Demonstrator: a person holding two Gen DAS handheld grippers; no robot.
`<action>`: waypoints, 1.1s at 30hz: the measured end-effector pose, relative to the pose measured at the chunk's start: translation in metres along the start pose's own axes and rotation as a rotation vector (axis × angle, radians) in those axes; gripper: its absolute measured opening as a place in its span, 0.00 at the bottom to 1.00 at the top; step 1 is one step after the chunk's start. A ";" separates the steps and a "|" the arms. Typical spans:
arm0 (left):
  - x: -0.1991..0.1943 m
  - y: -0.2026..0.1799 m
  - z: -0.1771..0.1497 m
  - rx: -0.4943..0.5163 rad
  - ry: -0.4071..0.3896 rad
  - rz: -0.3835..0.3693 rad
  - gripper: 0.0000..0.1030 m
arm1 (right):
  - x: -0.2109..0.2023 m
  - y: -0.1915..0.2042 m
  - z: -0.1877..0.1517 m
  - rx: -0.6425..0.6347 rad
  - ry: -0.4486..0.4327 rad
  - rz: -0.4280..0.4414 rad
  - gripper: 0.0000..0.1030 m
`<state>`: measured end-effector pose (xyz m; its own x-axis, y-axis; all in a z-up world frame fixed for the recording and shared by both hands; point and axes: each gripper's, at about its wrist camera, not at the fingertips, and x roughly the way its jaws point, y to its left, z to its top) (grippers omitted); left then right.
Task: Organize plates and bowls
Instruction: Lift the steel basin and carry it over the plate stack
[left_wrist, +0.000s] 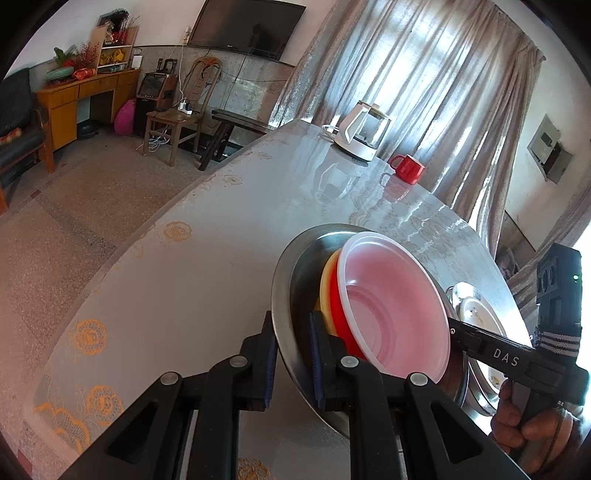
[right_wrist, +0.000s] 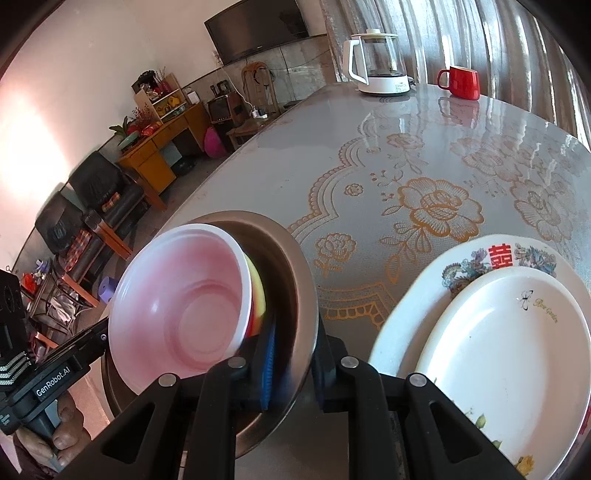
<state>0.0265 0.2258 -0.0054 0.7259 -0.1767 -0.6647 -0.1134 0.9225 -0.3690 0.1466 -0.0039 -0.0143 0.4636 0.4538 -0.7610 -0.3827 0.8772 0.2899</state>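
A steel bowl (left_wrist: 295, 273) (right_wrist: 295, 258) holds a nested stack: a yellow bowl (left_wrist: 327, 280) (right_wrist: 260, 291), a red bowl (left_wrist: 338, 310) and, on top, a white bowl (left_wrist: 395, 314) (right_wrist: 184, 295) with a pinkish inside. My left gripper (left_wrist: 291, 321) is shut on the steel bowl's near rim. My right gripper (right_wrist: 295, 336) is shut on the opposite rim. Each view shows the other gripper across the bowl. Two plates lie stacked to the right: a plain white plate (right_wrist: 509, 354) on a decorated plate (right_wrist: 480, 258).
A white and glass kettle (right_wrist: 376, 62) (left_wrist: 364, 133) and a red mug (right_wrist: 461, 83) (left_wrist: 408, 168) stand at the far side of the flowered table (right_wrist: 406, 177). The table's edge runs along the left, with floor and chairs beyond. A hand (left_wrist: 528, 417) grips the right tool.
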 end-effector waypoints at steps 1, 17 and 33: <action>-0.002 -0.001 -0.001 0.004 -0.003 -0.001 0.15 | -0.002 -0.002 -0.001 0.007 -0.002 0.005 0.16; -0.021 -0.018 -0.007 0.038 -0.020 0.011 0.15 | -0.024 -0.011 -0.009 0.059 -0.044 0.048 0.16; -0.034 -0.039 -0.008 0.088 -0.032 -0.026 0.16 | -0.050 -0.027 -0.015 0.101 -0.095 0.054 0.16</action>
<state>0.0010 0.1930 0.0266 0.7494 -0.1910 -0.6339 -0.0353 0.9446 -0.3264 0.1216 -0.0524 0.0068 0.5194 0.5095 -0.6860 -0.3293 0.8601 0.3896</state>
